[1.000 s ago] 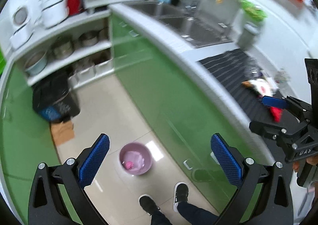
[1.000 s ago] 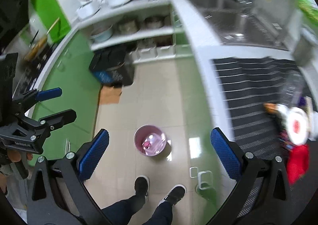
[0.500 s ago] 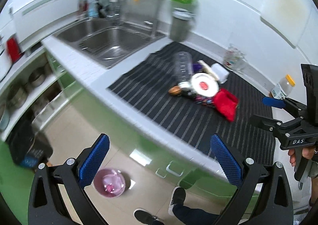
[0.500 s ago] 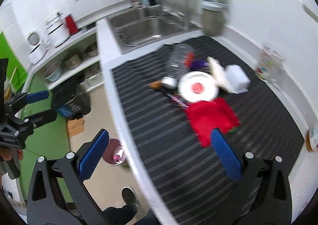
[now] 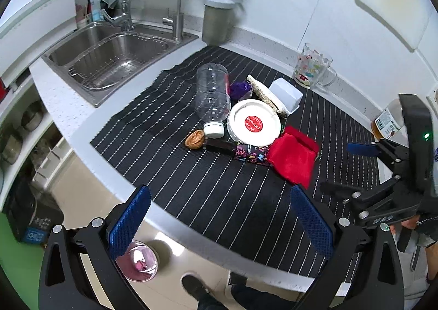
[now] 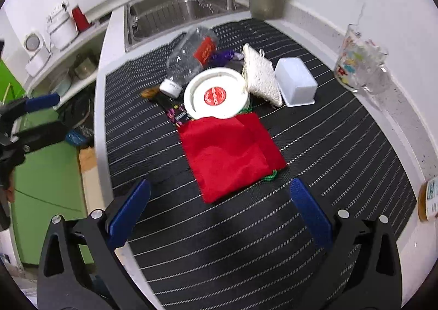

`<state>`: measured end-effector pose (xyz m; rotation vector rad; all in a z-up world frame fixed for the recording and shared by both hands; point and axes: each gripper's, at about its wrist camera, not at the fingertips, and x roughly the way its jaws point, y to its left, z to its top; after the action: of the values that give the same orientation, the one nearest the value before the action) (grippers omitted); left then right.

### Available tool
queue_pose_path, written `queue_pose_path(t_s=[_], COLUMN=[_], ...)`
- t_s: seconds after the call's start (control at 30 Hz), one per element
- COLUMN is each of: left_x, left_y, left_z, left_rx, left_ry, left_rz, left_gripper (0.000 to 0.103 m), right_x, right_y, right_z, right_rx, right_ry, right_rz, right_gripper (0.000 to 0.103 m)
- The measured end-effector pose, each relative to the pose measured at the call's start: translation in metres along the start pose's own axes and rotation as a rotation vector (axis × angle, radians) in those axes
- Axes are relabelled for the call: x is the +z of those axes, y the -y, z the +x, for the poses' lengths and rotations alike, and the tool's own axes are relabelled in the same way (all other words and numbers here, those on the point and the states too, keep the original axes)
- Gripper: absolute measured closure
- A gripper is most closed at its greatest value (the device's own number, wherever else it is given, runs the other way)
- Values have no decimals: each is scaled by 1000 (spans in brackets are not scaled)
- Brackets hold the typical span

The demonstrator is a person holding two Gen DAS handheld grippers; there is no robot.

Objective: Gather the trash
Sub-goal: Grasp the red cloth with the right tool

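Note:
A pile of items lies on the black striped mat (image 5: 191,189): an empty clear plastic bottle (image 5: 212,95) on its side, a white round lid (image 5: 254,126) with a red label, a red cloth pouch (image 6: 228,151), a dark candy wrapper (image 5: 250,153), a brown nut shell (image 5: 195,139), a woven pad (image 6: 260,74) and a white plastic box (image 6: 295,81). A pink bin (image 5: 138,260) stands on the floor below the counter. My left gripper (image 5: 220,217) is open and empty above the counter's front edge. My right gripper (image 6: 219,214) is open and empty just short of the red pouch.
A steel sink (image 5: 115,55) with faucets lies at the back left, a grey canister (image 5: 219,22) behind the mat. A patterned glass mug (image 6: 358,63) and a jar (image 5: 387,122) stand by the wall at the right. Shelves with pots are at the left.
Both grippers have swung up from the floor and pink bin to the counter. The trash pile now sits centred and closer in both views. Both stay open.

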<state>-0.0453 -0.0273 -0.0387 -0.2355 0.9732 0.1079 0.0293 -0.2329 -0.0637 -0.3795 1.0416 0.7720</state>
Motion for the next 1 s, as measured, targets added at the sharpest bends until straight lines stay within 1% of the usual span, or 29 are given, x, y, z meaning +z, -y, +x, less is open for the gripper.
queue_pose_path(t_s=[0.2,0.27,0.3,0.33,0.4,0.43,0.47,0.57,0.6,0.63,0.73,0.8,1.0], left_x=[10,13,15,16,18,19,21,24,25,27,33,39,61], left_y=[-4,-8,-10,-11,-14,-15,-16,-17,-17,-17,-14,-11,-6], left_z=[23,30,34,37,42,44,46,49,50,51,51,52,57], left_rx=[-10,-15,-17,-18,-21,-22,-25,-36,-41,-43,-51,-50,-50], left_ry=[-39,-50,-57,-62,-70,-73,-74,-73,-74,-74,-68,-65,-52], left_rz=[3,-3,-5,-5,-5,-6,-8,-7,-6,-4,4,12,20], left_gripper=[5,5,5,5,5,5,5,5,5,5,5,5,5], right_x=[6,8,8,8,9,9,10,12,13,14,17,24,47], right_y=[-6,-9,-10,-10,-9,-9,-7,0,3,6,12,16,33], right_z=[42,53,58,64,68,68,67,60,57,52,38,31,-3], right_rx=[-5,-18,-25,-36,-49,-54,-53,-46,-52,-51,-41,-37,-11], right_ry=[-50,-66,-77,-93,-99,-98,-97,-91,-87,-80,-59,-45,41], right_rz=[-54,-75,-82,-86,-89,-88,-85,-67,-61,-49,-17,-3,67], right_gripper=[3,6,15,19,31,34,42,71,77,80,93,97,99])
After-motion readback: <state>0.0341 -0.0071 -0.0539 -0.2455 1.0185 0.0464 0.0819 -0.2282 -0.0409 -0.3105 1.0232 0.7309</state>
